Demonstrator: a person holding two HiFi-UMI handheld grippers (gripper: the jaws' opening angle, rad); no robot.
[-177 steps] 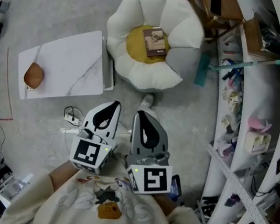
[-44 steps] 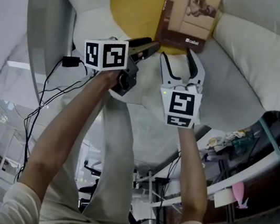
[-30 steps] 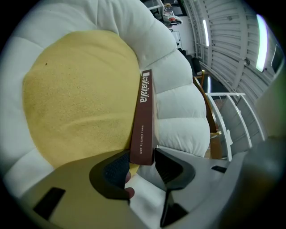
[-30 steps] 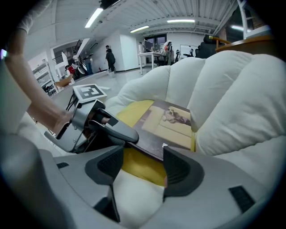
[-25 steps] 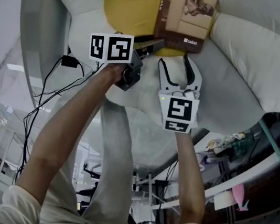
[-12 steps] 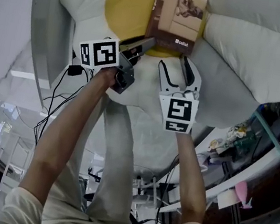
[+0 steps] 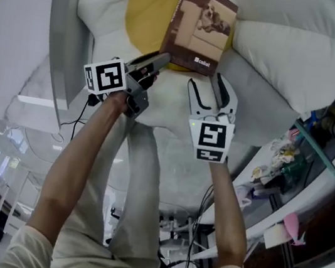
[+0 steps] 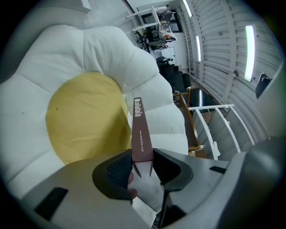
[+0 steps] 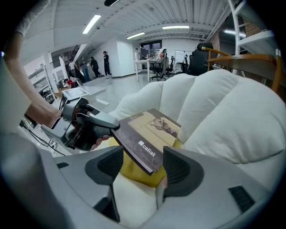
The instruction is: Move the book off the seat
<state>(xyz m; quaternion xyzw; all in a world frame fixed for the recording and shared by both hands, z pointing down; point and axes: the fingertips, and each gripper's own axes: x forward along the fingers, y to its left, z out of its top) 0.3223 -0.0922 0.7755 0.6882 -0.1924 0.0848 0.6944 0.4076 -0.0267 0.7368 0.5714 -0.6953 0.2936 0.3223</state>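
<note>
My left gripper [image 7: 159, 60], jaws just closing, clamps the brown softcover book [image 7: 197, 30] above the white flower-shaped cushion seat [image 7: 284, 41]; my right gripper [image 7: 211, 85] hovers over that seat, jaws apart, gripping nothing.

The seat [image 7: 283, 48] is this big white puffy thing, fat cushions ringed like petals around a flat yellow middle [image 7: 146, 12]. The book [image 7: 197, 30] is tipped up over that yellow part, and I honestly can't tell if any edge touches it. The seat sits on a pale grey floor [image 7: 172, 163]. There's a low white marbled bench [image 7: 11, 40] just beside it and black cables [image 7: 90, 99] lying loose nearby.
</note>
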